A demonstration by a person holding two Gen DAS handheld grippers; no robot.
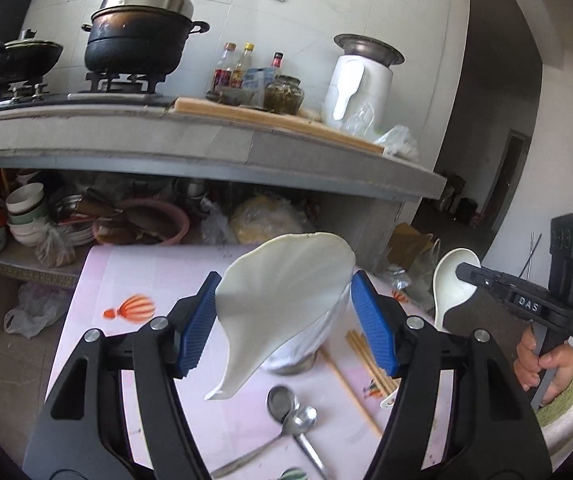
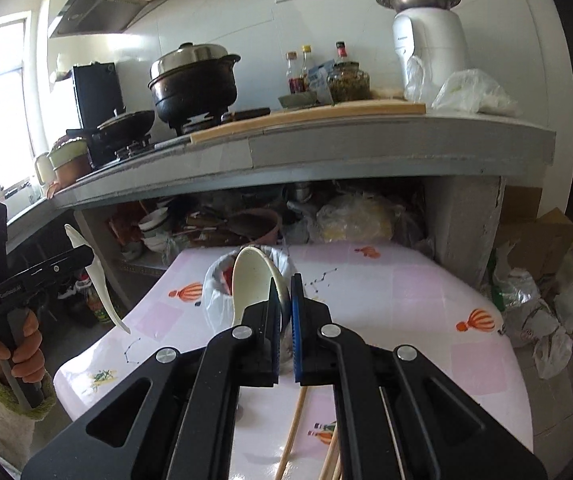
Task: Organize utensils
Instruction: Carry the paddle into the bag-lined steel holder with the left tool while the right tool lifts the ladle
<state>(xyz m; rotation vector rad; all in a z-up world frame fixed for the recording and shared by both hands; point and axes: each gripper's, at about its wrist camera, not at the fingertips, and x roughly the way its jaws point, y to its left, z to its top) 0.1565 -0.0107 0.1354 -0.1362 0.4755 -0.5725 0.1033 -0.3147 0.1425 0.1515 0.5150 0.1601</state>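
Jaws first: the left gripper (image 1: 286, 280) has its jaws about mid-width with a wide white scoop (image 1: 286, 300) spanning from one blue pad to the other, so it looks held and not just sitting there. The right gripper (image 2: 285, 280) has its jaws nearly closed, pinching the handle of a white soup spoon (image 2: 252, 280) whose bowl sticks up past the tips.

Both utensils are up off the tabletop (image 2: 406, 300). Dead ahead of the right jaws, at 12 o'clock, is a metal cup lined with a plastic bag (image 2: 216, 280) with something red inside, can't tell what. I'm guessing that's the holder everything goes into. In the left view it's mostly hidden behind the scoop, with only its base peeking out.

So I'd say we're mid-carry, both pieces picked up and neither dropped in yet. The next move needs the spoon tipped handle-down over the cup's mouth before letting go. The scoop is broad, so it probably wants to go in one at a time, and the loose bag could snag it.

Plenty left too: wooden chopsticks (image 1: 370, 364) at 4 o'clock from the cup and two metal spoons (image 1: 290, 412) at 6 o'clock lie flat on the tabletop.
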